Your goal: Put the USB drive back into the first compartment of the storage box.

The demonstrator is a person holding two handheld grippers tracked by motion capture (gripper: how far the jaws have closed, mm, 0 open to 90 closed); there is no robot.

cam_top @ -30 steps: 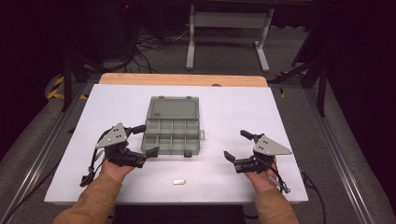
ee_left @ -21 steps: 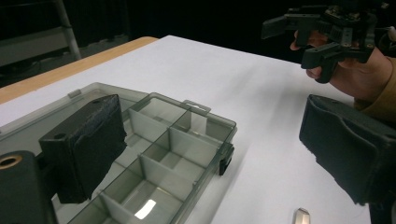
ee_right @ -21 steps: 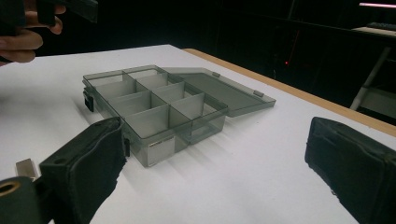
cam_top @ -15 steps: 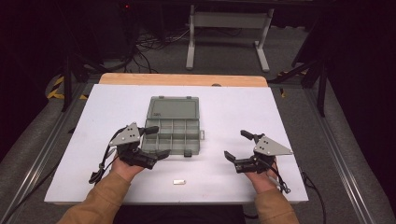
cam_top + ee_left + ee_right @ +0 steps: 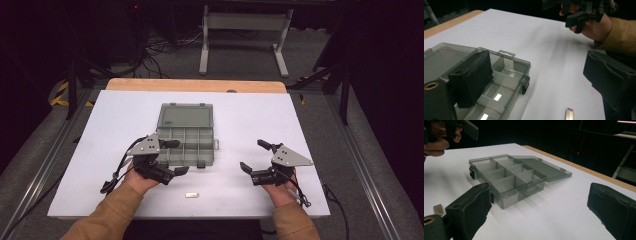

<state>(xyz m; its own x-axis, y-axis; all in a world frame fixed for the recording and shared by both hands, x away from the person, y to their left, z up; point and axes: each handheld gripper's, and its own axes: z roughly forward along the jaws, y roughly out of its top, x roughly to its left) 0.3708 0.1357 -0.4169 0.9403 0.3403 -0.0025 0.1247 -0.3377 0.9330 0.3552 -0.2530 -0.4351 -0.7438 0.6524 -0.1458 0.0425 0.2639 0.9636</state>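
High view: we see the grey organizer box (image 5: 184, 135) mid-table w/ lid flat open; left gripper (image 5: 172, 156) at its near-left corner, jaws wide, holding nothing. Right gripper (image 5: 256, 155) well apart to the right, also wide & empty. Small metal piece (image 5: 191, 195) near front edge.

Left gripper view: one jaw over box compartments, other over the white table (image 5: 549, 45).

Right gripper view: box between spread jaws, farther off.

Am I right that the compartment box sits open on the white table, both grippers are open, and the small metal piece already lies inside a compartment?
Not quite. The small metal piece lies on the white table in front of the compartment box, not inside it, as the high view shows. The box is open, and the left gripper and right gripper are open.
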